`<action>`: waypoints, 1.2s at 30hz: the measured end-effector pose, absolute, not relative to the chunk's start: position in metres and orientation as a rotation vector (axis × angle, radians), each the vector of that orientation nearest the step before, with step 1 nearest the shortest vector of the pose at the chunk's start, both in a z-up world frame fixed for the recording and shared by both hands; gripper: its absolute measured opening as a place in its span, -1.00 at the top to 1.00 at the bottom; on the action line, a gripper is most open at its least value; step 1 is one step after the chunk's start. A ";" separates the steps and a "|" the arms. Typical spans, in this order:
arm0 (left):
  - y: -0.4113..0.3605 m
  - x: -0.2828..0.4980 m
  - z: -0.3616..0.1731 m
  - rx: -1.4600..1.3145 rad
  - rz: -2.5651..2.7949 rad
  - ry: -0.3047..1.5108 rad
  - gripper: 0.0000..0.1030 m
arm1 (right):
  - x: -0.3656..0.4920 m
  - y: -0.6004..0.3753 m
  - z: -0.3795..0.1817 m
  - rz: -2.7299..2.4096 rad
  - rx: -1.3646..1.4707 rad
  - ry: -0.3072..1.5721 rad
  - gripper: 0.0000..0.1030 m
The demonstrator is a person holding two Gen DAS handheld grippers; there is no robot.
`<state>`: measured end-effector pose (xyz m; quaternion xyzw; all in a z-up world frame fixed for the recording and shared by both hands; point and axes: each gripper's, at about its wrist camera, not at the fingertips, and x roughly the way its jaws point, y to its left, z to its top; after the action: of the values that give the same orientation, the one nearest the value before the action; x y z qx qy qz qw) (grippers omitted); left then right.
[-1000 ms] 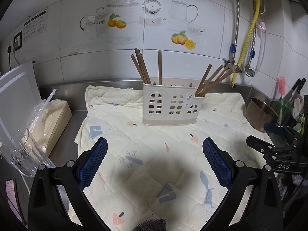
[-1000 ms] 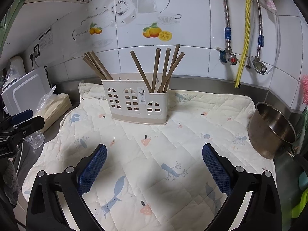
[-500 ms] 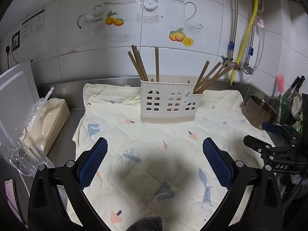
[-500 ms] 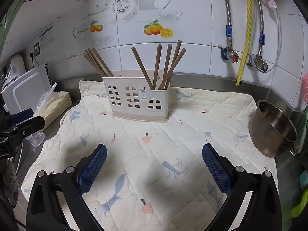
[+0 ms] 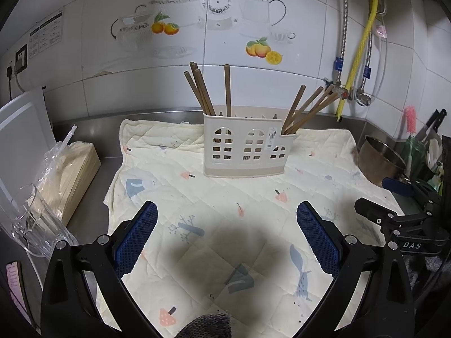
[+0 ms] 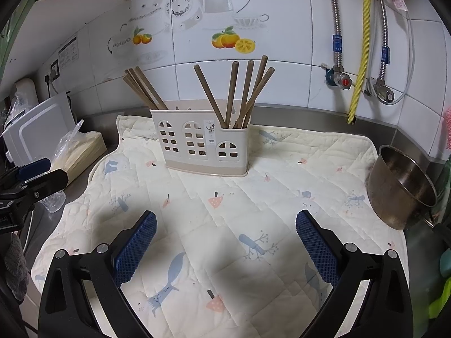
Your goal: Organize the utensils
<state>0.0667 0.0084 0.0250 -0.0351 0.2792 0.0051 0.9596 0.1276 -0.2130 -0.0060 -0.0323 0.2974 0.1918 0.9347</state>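
Both my grippers have backed off from the cream utensil holder (image 5: 244, 148), left gripper (image 5: 227, 230) and right gripper (image 6: 225, 232) spread wide, gripping nothing. Brown chopsticks (image 6: 236, 95) lean in its end compartments; it stands upright on the quilted mat (image 5: 253, 205).

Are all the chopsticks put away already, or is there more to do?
It looks nearly finished. The chopsticks all stand in the holder, grouped at its two ends. The left hand-held gripper and right hand-held gripper are open and empty. Nothing loose shows on the quilted mat, so little seems left.
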 end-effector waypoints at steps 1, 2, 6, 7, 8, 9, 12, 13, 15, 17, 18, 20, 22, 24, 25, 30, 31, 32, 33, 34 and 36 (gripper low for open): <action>0.008 0.067 0.025 -0.072 0.009 0.568 -0.90 | 0.128 -0.213 -0.006 0.392 -0.066 0.608 -0.86; 0.009 0.068 0.024 -0.073 0.009 0.569 -0.90 | 0.128 -0.213 -0.006 0.393 -0.065 0.608 -0.86; 0.008 0.068 0.024 -0.074 0.009 0.572 -0.90 | 0.128 -0.212 -0.007 0.392 -0.069 0.611 -0.86; 0.008 0.069 0.024 -0.074 0.008 0.573 -0.90 | 0.127 -0.212 -0.007 0.393 -0.070 0.611 -0.86; 0.008 0.069 0.024 -0.073 0.008 0.573 -0.90 | 0.127 -0.212 -0.007 0.394 -0.071 0.611 -0.86; 0.008 0.069 0.024 -0.074 0.008 0.573 -0.90 | 0.127 -0.211 -0.007 0.394 -0.072 0.611 -0.86; 0.008 0.069 0.024 -0.074 0.009 0.573 -0.90 | 0.127 -0.211 -0.007 0.394 -0.071 0.612 -0.86; 0.008 0.069 0.024 -0.074 0.009 0.573 -0.90 | 0.127 -0.211 -0.007 0.393 -0.072 0.612 -0.86; 0.008 0.069 0.024 -0.074 0.008 0.573 -0.90 | 0.127 -0.211 -0.007 0.394 -0.071 0.613 -0.86; 0.008 0.069 0.023 -0.073 0.007 0.574 -0.90 | 0.126 -0.210 -0.008 0.395 -0.074 0.614 -0.86; 0.008 0.069 0.022 -0.073 0.006 0.576 -0.90 | 0.127 -0.210 -0.008 0.395 -0.075 0.615 -0.86; 0.008 0.069 0.022 -0.073 0.005 0.577 -0.90 | 0.127 -0.209 -0.007 0.397 -0.076 0.616 -0.86; 0.008 0.069 0.021 -0.073 0.005 0.578 -0.90 | 0.127 -0.209 -0.007 0.397 -0.078 0.615 -0.86; 0.008 0.069 0.021 -0.074 0.004 0.579 -0.90 | 0.127 -0.209 -0.007 0.397 -0.077 0.617 -0.86; 0.008 0.069 0.021 -0.074 0.004 0.579 -0.90 | 0.127 -0.209 -0.007 0.397 -0.078 0.617 -0.86; 0.008 0.069 0.021 -0.072 0.001 0.580 -0.90 | 0.127 -0.208 -0.007 0.397 -0.079 0.616 -0.86; 0.008 0.070 0.021 -0.071 0.001 0.581 -0.90 | 0.127 -0.208 -0.007 0.397 -0.079 0.616 -0.86; 0.008 0.070 0.020 -0.071 0.002 0.581 -0.90 | 0.127 -0.208 -0.007 0.398 -0.078 0.617 -0.86; 0.009 0.070 0.020 -0.072 0.000 0.582 -0.90 | 0.127 -0.208 -0.007 0.398 -0.079 0.617 -0.86; 0.009 0.069 0.019 -0.073 0.000 0.583 -0.90 | 0.127 -0.208 -0.007 0.398 -0.080 0.617 -0.86; 0.009 0.069 0.019 -0.074 0.000 0.584 -0.90 | 0.127 -0.208 -0.007 0.398 -0.079 0.619 -0.86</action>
<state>0.0692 0.0091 0.0187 -0.0363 0.2880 0.0001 0.9569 0.1269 -0.2077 -0.0071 -0.0387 0.3024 0.1946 0.9323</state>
